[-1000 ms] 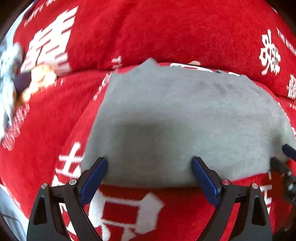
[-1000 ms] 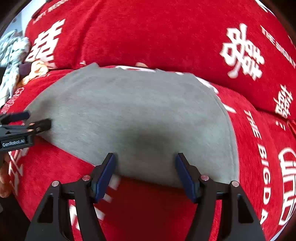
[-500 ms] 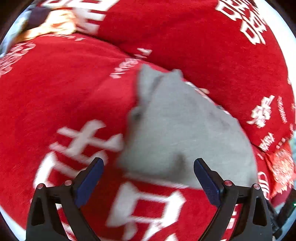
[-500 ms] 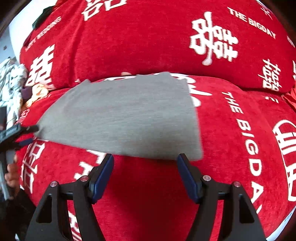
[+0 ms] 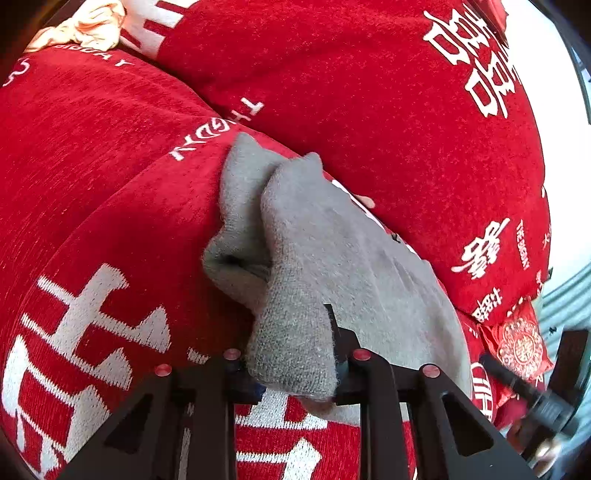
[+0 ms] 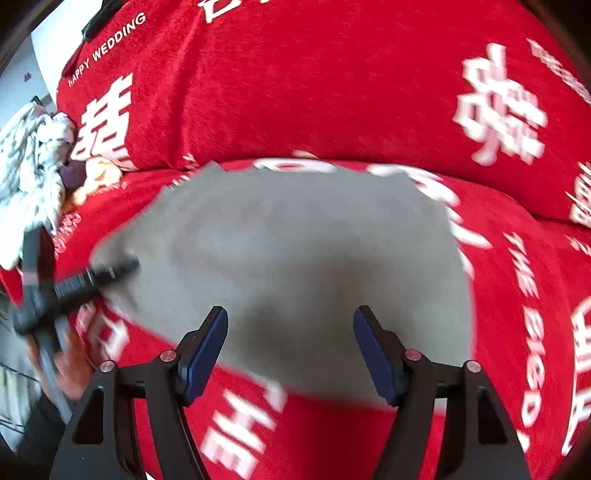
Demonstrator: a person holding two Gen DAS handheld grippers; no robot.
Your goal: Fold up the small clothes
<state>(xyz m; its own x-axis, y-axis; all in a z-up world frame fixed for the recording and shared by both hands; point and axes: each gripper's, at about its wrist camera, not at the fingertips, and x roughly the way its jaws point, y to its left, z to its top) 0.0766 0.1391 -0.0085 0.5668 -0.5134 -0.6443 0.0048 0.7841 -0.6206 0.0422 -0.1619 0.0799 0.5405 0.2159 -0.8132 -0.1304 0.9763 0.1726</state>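
A grey knit garment (image 5: 332, 251) lies on a red sofa seat. My left gripper (image 5: 295, 354) is shut on its near left corner, and the cloth bunches and lifts between the jaws. In the right wrist view the same grey garment (image 6: 295, 251) lies mostly flat. My right gripper (image 6: 290, 350) is open and empty, its blue pads hovering over the garment's near edge. The left gripper (image 6: 110, 273) shows there at the garment's left edge, blurred.
The red sofa seat (image 5: 92, 166) and back cushion (image 6: 314, 81) carry white lettering. A peach cloth (image 5: 88, 26) and a pale patterned cloth (image 6: 33, 158) lie at the far left. A red embroidered pouch (image 5: 521, 343) sits to the right.
My left gripper went from open over the garment's edge to shut on its left corner, lifting it. My right gripper stayed open and moved closer over the near edge.
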